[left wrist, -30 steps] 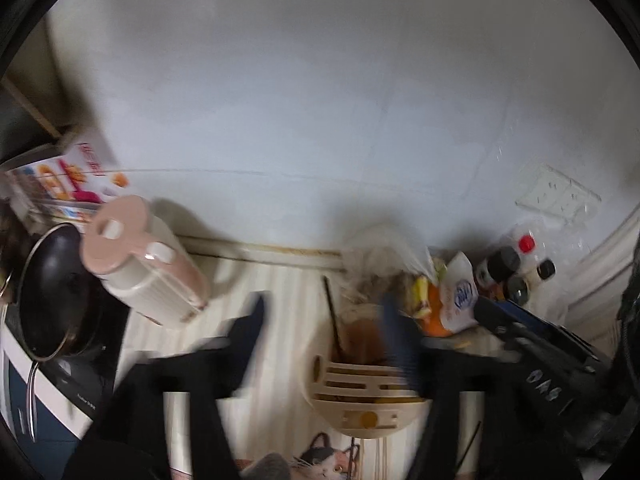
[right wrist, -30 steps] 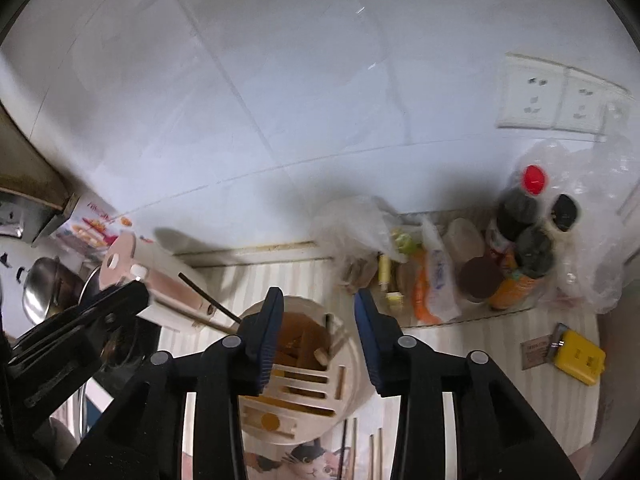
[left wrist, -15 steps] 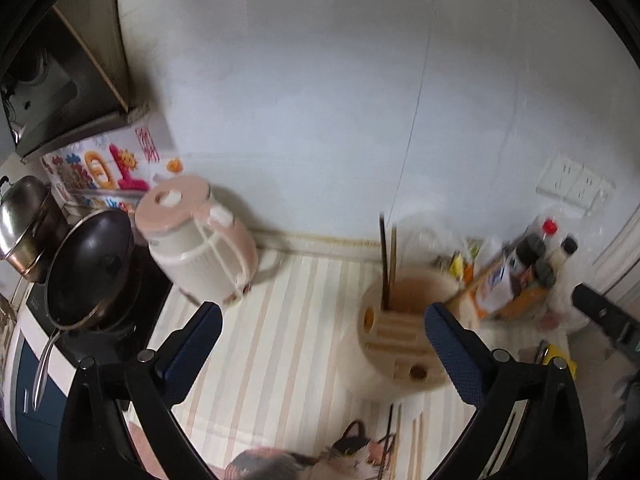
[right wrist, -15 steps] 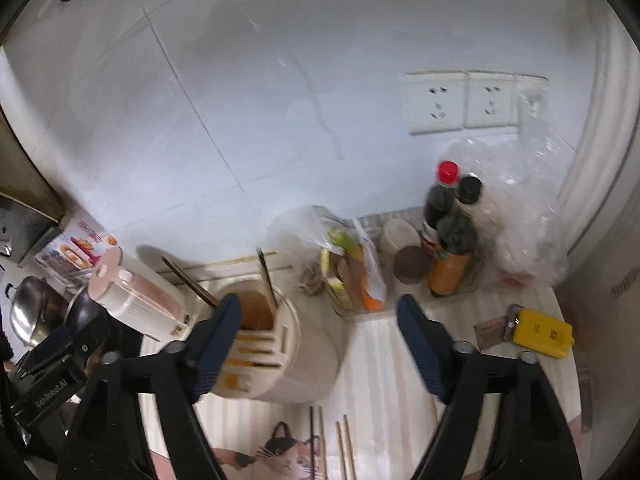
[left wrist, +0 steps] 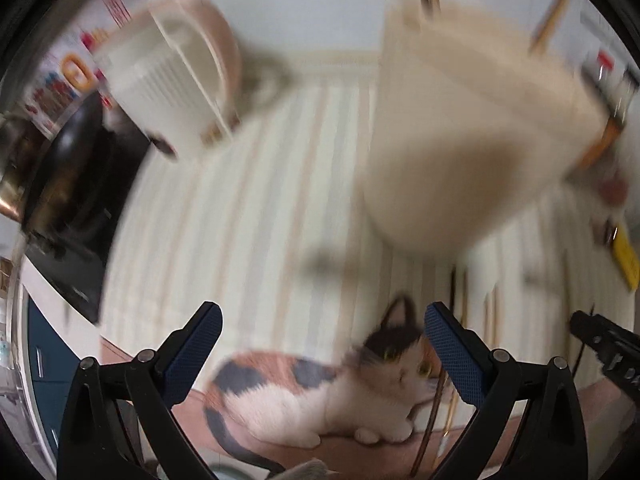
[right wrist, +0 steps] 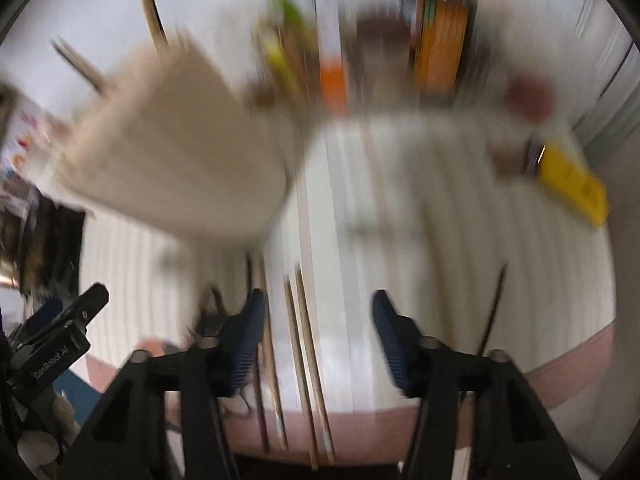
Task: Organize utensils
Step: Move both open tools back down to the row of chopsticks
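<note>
Blur covers both views. A beige utensil holder stands on the striped mat with a few chopsticks upright in it. Several loose chopsticks lie flat on the mat. My right gripper points steeply down over them. Its jaws are closing with a pair of chopsticks between them, and the pads do not press on the sticks. My left gripper hangs wide open and empty over a cat picture at the mat's near edge. More chopsticks lie just right of it.
A pink and white kettle and a dark pan on a stove stand at the left. Bottles and packets crowd the back wall. A yellow object lies at the right. One dark chopstick lies apart.
Both grippers have dropped steeply toward the mat and now point further down. The left jaws have spread wide. The right jaws widened, then narrowed over the loose chopsticks.
</note>
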Demonstrator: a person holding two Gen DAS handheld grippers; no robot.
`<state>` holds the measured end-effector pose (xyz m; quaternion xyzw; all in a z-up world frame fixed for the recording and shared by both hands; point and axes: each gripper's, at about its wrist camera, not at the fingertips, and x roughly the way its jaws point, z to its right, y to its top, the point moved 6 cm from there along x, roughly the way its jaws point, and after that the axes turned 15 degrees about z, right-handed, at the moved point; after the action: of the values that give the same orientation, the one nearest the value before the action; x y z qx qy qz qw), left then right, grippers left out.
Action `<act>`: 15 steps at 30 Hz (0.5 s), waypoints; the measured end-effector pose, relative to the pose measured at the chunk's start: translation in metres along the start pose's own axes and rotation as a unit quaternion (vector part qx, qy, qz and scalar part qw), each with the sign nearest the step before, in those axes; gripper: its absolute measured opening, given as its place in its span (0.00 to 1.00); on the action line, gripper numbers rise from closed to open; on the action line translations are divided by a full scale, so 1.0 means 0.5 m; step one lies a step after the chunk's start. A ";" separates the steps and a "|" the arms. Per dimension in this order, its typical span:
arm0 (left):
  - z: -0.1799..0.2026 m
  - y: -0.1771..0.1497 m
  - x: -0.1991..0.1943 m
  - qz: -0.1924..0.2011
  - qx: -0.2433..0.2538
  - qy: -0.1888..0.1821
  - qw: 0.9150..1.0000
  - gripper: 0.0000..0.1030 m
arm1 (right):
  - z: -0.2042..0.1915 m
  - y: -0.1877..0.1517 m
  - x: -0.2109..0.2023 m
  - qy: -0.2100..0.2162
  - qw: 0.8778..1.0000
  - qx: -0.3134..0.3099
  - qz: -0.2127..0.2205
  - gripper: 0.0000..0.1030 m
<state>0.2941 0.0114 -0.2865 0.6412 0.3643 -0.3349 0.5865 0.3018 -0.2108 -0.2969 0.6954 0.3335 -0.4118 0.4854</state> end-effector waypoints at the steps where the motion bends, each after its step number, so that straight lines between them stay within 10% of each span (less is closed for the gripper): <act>1: 0.004 -0.022 0.016 -0.016 0.002 -0.002 1.000 0.99 | 0.003 -0.029 0.028 0.001 1.000 0.001 -0.020 0.44; 7: 0.032 -0.127 0.081 -0.088 0.011 -0.021 0.996 0.84 | -0.002 -0.141 0.117 0.001 0.996 0.003 -0.086 0.37; 15: 0.098 -0.141 0.083 -0.092 0.032 -0.057 0.994 0.80 | 0.018 -0.183 0.140 -0.047 0.995 -0.027 -0.081 0.00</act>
<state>0.2547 -0.0308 -0.3621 0.6034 0.3771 -0.4346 0.5522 0.2514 -0.1866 -0.3981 0.6329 0.3762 -0.4728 0.4842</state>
